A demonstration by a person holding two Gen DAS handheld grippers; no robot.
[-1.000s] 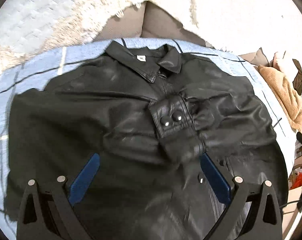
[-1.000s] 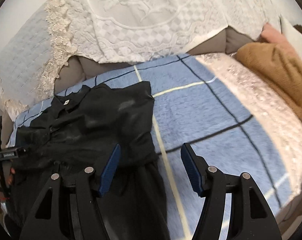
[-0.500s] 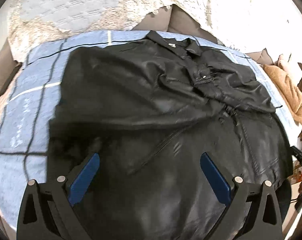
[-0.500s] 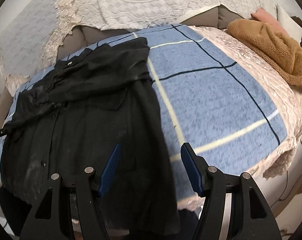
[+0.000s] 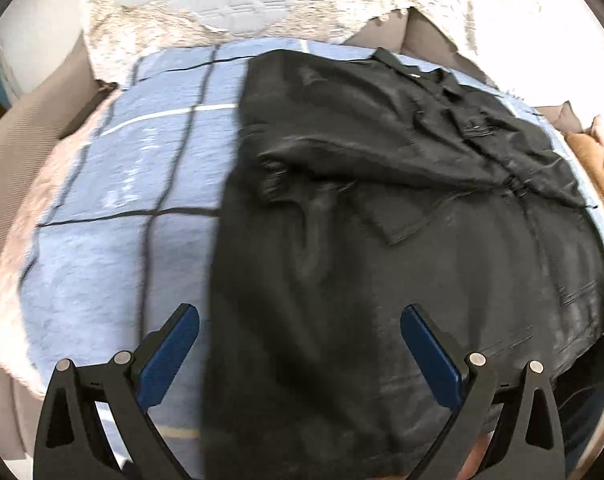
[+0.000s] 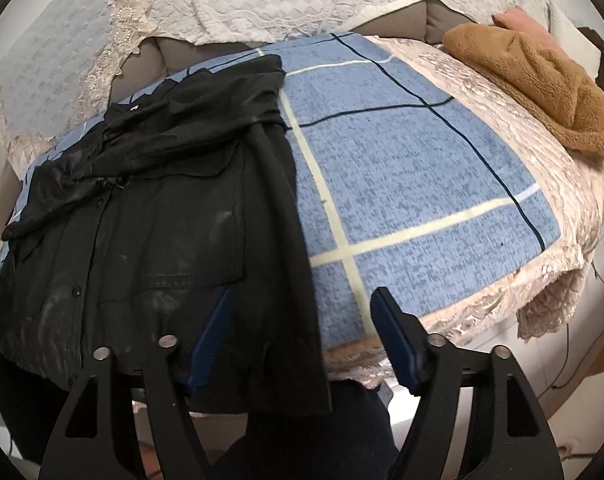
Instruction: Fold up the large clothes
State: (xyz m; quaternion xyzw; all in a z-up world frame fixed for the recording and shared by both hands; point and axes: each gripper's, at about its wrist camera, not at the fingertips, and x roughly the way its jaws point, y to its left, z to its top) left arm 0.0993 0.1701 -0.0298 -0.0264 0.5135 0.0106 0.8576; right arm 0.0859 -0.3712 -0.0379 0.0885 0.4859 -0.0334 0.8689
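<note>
Black leather-look button-front jacket [image 6: 153,216] flat on blue plaid blanket [image 6: 402,184], sleeves apparently folded across chest, hem fold pending; left gripper [image 5: 299,344] spread empty at 6 o'clock, right gripper [image 6: 302,336] just widened, straddling hem.

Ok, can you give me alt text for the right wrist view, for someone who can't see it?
A black jacket lies spread on a blue plaid blanket over a sofa, its hem hanging off the front edge. The right hand-held gripper is open above that hem edge, nothing held, its jaws having just been opening. A brown fleece lies bunched at the far right.
</note>
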